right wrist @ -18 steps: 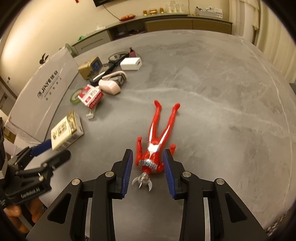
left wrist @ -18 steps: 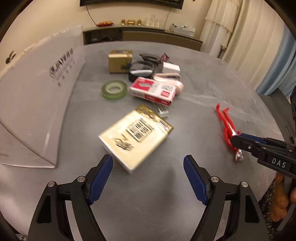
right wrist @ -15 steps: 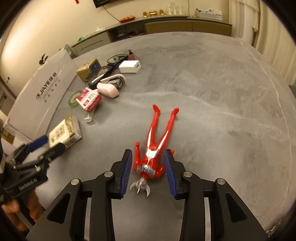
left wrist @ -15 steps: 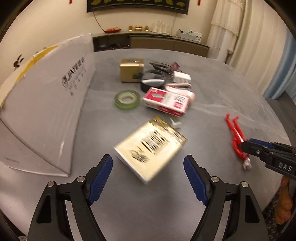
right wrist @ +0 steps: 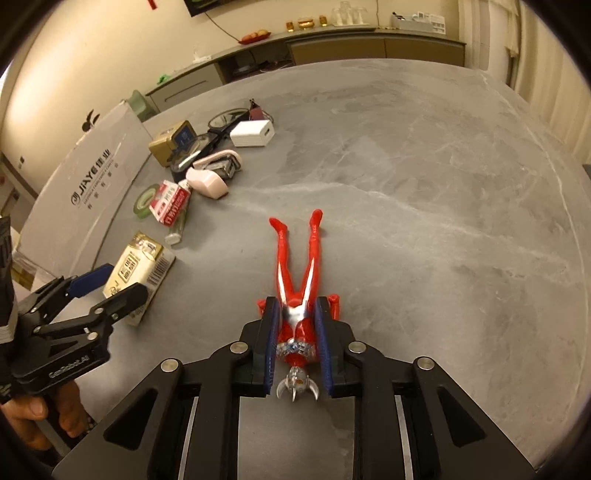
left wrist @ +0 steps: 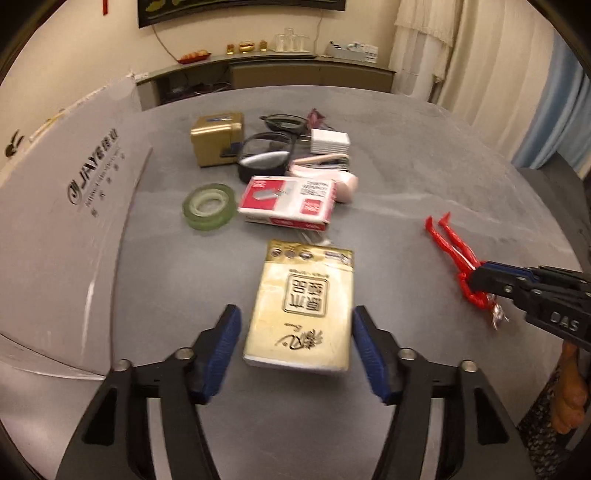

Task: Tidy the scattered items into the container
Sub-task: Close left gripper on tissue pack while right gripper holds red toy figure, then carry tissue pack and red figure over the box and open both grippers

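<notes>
The red toy figure (right wrist: 297, 306) is gripped at its torso between the right gripper (right wrist: 295, 345) jaws on the grey surface (right wrist: 424, 229); the cream and gold box (left wrist: 301, 310) is straddled by the spread left gripper (left wrist: 295, 350) jaws, untouched

I worked at a grey, marble-veined surface (right wrist: 424, 177) under warm indoor light. Behind it ran cream walls (left wrist: 92, 33) and a long low sideboard (left wrist: 310, 74) carrying small gold ornaments, clear glasses and a dish of orange things. A dark framed panel (left wrist: 240, 9) hung above it, a cable trailing down. Pale curtains (left wrist: 476, 55) covered the right side.
</notes>
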`<state>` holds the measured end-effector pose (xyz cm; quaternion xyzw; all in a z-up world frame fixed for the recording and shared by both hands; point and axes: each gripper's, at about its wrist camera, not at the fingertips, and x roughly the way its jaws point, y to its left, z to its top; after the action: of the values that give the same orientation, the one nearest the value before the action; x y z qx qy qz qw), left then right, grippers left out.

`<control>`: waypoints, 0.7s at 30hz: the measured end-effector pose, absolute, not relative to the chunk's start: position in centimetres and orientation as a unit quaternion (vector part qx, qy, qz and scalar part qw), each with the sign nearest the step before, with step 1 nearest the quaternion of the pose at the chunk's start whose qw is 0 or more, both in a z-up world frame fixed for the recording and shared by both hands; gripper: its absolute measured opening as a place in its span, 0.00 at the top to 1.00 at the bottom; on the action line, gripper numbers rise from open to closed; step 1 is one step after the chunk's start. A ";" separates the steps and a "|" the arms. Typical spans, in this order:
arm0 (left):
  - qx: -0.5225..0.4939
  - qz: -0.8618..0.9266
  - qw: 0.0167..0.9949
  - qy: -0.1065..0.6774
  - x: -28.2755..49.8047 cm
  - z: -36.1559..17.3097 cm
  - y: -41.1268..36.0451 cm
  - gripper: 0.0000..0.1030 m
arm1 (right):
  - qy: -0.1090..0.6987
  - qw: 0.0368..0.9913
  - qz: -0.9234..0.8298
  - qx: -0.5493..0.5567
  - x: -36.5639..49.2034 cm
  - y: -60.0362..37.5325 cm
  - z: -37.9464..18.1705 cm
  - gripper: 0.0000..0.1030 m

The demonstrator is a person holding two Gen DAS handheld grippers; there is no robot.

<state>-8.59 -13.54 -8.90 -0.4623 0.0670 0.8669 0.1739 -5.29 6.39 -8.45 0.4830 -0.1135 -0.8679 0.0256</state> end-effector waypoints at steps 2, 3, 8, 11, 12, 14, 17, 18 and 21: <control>-0.468 0.865 0.170 0.065 -9.1 -9.3 -13.3 0.26 | -0.105 0.027 -0.868 0.485 -5.5 6.0 -8.7 0.77; -0.473 0.862 0.172 0.067 -9.2 -9.6 -13.0 0.26 | -0.103 0.028 -0.867 0.487 -5.5 5.9 -8.8 0.77; -0.468 0.863 0.176 0.079 -8.7 -10.0 -12.1 0.48 | -0.112 0.031 -0.865 0.488 -5.3 6.2 -8.8 0.80; -0.466 0.864 0.180 0.066 -8.7 -9.4 -12.1 0.49 | -0.124 0.037 -0.865 0.486 -5.2 6.3 -8.6 0.80; -0.461 0.867 0.178 0.068 -8.5 -9.1 -12.1 0.49 | -0.125 0.038 -0.865 0.484 -5.1 6.2 -8.4 0.80; -0.451 0.872 0.178 0.070 -8.1 -8.4 -12.1 0.49 | -0.129 0.043 -0.867 0.480 -4.9 5.9 -7.9 0.80; -0.438 0.879 0.180 0.061 -7.7 -6.9 -12.5 0.49 | -0.128 0.051 -0.868 0.476 -4.7 5.2 -7.1 0.80; -0.433 0.881 0.180 0.058 -7.6 -6.4 -12.7 0.49 | -0.128 0.056 -0.869 0.475 -4.6 4.8 -6.8 0.80; -0.422 0.887 0.184 0.044 -7.3 -4.9 -13.6 0.49 | -0.122 0.067 -0.871 0.471 -4.6 3.5 -5.6 0.80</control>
<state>-7.26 -13.57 -4.85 -0.4219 0.0439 0.8867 0.1840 -4.60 3.51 -5.59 0.4709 -0.1217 -0.8712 0.0667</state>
